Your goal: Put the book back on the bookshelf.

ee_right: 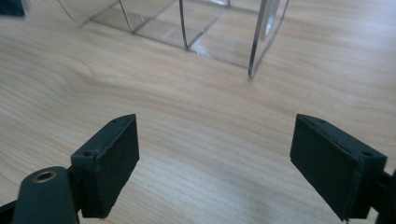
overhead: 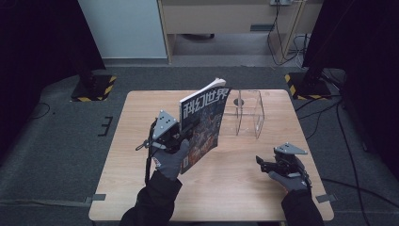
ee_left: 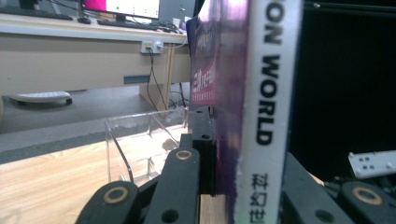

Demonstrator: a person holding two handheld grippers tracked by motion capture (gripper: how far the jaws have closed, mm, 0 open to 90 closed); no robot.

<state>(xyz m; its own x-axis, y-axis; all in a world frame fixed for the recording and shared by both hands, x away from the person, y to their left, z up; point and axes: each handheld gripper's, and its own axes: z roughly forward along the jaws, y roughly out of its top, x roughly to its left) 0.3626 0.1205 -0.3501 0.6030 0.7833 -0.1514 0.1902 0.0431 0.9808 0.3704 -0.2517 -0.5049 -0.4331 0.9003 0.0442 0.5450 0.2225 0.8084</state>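
Holding a magazine upright above a light wooden surface, the left hand-held gripper sits near the middle of the high view, gripped by a gloved left hand whose dark sleeve comes in from the bottom edge. The magazine stands tilted, its cover with large white characters facing the camera, its lower corner near the hand. In the left gripper view, the two black jaws are closed on the magazine from either side; its white spine with black lettering runs up the middle of the picture and a purple cover shows to the left of it.

Just beyond the magazine, toward the far right part of the surface, stands a clear plastic holder with upright dividers. In the left gripper view the holder lies past the jaws, on the wood. In the right gripper view its transparent walls stand at the top of the picture.

The right hand-held gripper rests low over the surface near the right front corner, held by a gloved right hand, well apart from the magazine. Its jaws are spread wide with nothing between them but bare wood.

Around the surface, the floor is grey carpet, with cables trailing at the right.
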